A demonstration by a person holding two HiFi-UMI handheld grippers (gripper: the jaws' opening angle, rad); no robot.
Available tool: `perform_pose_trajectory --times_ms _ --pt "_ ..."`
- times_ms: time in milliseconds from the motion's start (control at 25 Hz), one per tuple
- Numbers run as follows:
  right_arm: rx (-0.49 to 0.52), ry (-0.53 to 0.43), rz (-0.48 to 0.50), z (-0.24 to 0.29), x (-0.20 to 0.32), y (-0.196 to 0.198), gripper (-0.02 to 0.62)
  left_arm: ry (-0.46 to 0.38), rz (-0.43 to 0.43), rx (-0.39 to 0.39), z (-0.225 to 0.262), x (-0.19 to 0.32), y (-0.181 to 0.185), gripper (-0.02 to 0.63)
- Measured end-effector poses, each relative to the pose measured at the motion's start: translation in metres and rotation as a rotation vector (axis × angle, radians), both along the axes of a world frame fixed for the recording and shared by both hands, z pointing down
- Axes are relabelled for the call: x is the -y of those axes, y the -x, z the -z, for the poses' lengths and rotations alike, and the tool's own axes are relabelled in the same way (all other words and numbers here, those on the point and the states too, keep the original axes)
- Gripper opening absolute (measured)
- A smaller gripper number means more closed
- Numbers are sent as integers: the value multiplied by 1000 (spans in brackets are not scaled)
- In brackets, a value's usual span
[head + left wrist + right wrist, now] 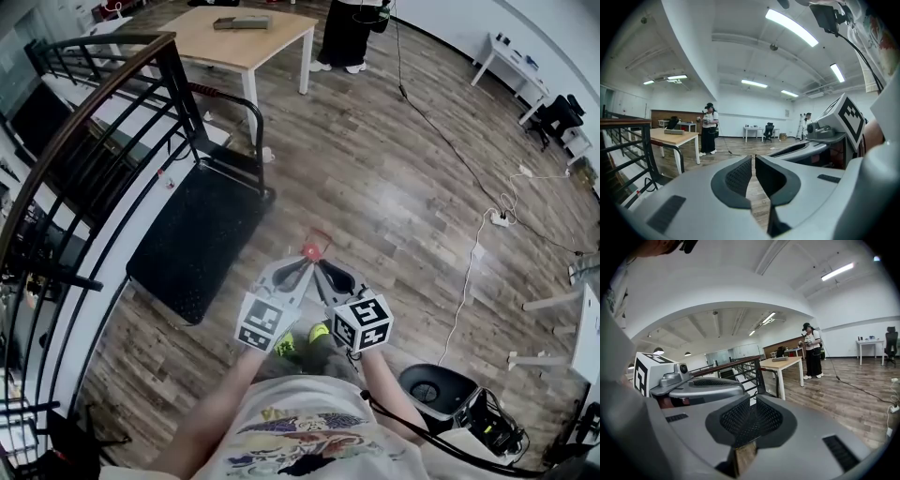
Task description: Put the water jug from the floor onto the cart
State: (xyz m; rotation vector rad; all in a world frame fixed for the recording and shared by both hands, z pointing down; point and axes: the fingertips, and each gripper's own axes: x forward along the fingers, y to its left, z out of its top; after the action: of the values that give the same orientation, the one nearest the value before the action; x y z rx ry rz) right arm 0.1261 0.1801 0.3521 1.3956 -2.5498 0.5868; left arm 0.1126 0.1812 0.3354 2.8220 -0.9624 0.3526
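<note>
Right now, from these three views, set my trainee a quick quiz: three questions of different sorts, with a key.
1. True or false: something already sits on the cart.
2. Pick one. The right tongs are: A) wide open; B) shut with nothing between them; C) shut on a cable.
3. Fill the gap: in the head view, the cart lies to the ___ of the left tongs.

Key: 1 false; 2 B; 3 left.

The top edge cuts off the far person [349, 33]; the small red thing [311, 250] is unclear.
</note>
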Motion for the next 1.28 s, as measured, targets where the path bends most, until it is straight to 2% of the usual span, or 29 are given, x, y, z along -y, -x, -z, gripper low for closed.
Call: perform_pose_trajectory --times_ms 520,880,1280 --pt "-7 10 46 -11 43 -6 31 27 19 12 -12 40 -6 12" --pt "-5 37 108 -30 87 -37 31 31 46 36 -27 88 -39 12" --pt "-25 83 187 -83 126 -83 31 121 79 79 -83 130 -87 12"
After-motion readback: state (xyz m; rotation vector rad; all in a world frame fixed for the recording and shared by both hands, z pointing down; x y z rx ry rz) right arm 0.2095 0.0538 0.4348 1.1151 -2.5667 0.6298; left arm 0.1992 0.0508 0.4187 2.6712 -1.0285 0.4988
